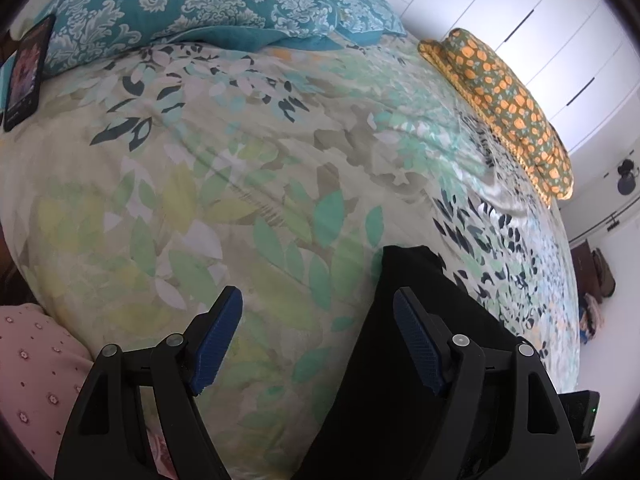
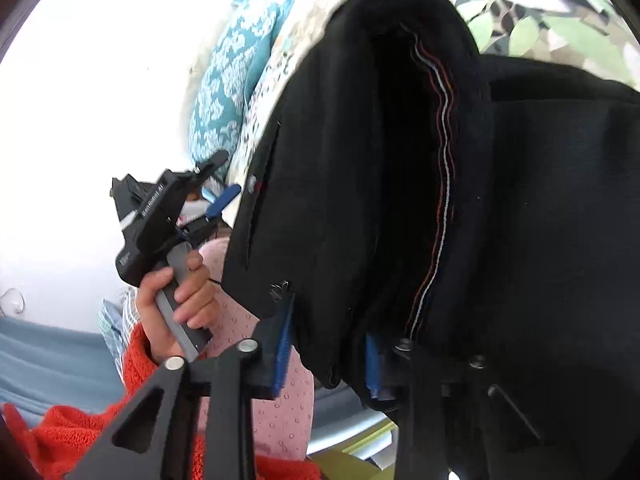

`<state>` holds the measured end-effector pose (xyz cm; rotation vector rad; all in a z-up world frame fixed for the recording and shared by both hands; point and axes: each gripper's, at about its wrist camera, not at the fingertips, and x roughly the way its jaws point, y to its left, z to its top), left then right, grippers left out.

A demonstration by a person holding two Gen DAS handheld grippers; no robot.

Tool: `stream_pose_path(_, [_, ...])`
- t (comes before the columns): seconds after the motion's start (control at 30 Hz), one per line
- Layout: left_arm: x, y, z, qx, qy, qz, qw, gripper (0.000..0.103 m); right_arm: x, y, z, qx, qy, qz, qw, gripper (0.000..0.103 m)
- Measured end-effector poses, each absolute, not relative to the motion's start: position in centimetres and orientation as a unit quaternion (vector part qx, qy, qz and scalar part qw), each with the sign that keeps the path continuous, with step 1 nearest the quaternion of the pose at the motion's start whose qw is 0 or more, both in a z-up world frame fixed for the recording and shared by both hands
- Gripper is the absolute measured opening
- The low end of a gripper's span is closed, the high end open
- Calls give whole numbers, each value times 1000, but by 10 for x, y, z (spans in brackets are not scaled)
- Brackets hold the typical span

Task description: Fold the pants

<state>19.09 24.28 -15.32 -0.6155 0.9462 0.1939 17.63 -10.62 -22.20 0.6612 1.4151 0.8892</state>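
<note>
From where I sit, the left wrist view shows a phone (image 1: pixel 25 70) propped at the far left edge, teal patterned pillows (image 1: pixel 208 0) across the top, and the leaf-print bedspread (image 1: pixel 224 184) filling the middle. My left gripper (image 1: pixel 318 344) hangs released over it, jaws spread wide with only bedspread between the blue pads (image 1: pixel 218 344). The black pants (image 1: pixel 400 360) lie at the lower right of that frame, behind the right-hand finger, and a folded orange-flowered cloth (image 1: pixel 500 108) sits at the upper right. In the right wrist view, a hand (image 2: pixel 176 300) in an orange sleeve (image 2: pixel 80 412) holds the other tool at the left, while my right gripper (image 2: pixel 330 356) at bottom centre is clenched on the pants' edge, which fills the frame's right half.
</note>
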Motion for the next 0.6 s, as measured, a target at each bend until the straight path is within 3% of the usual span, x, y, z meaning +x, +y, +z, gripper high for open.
stream_pose_path(0.27, [189,243,-151,-298,444,88,841,79,174,-138,-114,258,530,422,688,21])
stream_pose_path(0.6, [190,215,-143,-251,451,51,855,79,143,-227,-83,226,519,360,742,21])
